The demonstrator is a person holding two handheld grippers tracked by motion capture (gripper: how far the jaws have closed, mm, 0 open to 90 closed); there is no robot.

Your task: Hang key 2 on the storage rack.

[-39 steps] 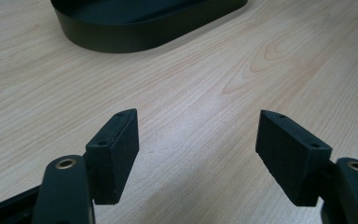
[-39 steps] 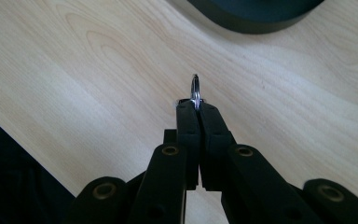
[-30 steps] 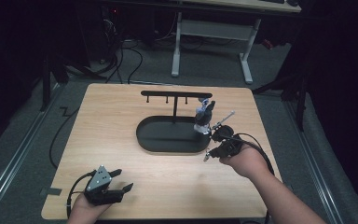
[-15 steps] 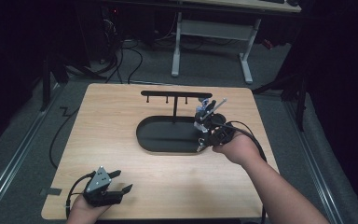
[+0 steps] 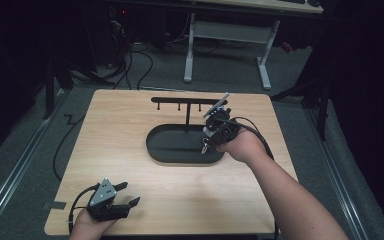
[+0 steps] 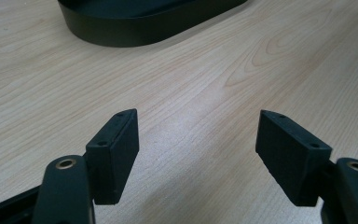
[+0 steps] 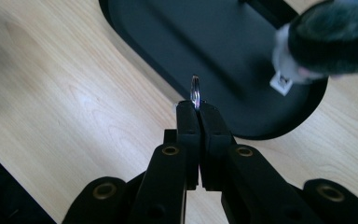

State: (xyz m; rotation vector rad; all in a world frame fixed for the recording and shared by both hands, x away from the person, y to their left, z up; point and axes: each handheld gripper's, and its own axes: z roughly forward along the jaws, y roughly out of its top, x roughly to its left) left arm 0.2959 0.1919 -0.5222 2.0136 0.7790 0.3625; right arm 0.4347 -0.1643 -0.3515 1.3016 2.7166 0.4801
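A thin metal ring [image 7: 195, 92] stands on edge, pinched between the tips of the right gripper [image 7: 196, 106], whose jaws are pressed together on it with no gap showing. In the right gripper view the ring sticks up above the pads, over the near rim of the black oval tray [image 7: 242, 60]. A dark fuzzy object with a white tag [image 7: 328, 39] hangs or sits beyond it, at the tray's far end — what it is cannot be told, as it is blurred.

In the high view the right gripper [image 5: 215, 131] is above the right part of the tray [image 5: 166, 150], beside the upright of the black T-shaped rack [image 5: 188, 101] that rises from it. A second ago this hand was lower and more to the right, at the tray's right edge; it has since travelled up and inward toward the rack, with the grip unchanged.

The left gripper [image 5: 122, 195] rests at the near left corner of the wooden table [image 5: 120, 125], well apart from the tray — jaws wide apart over bare wood, and it has not shifted.
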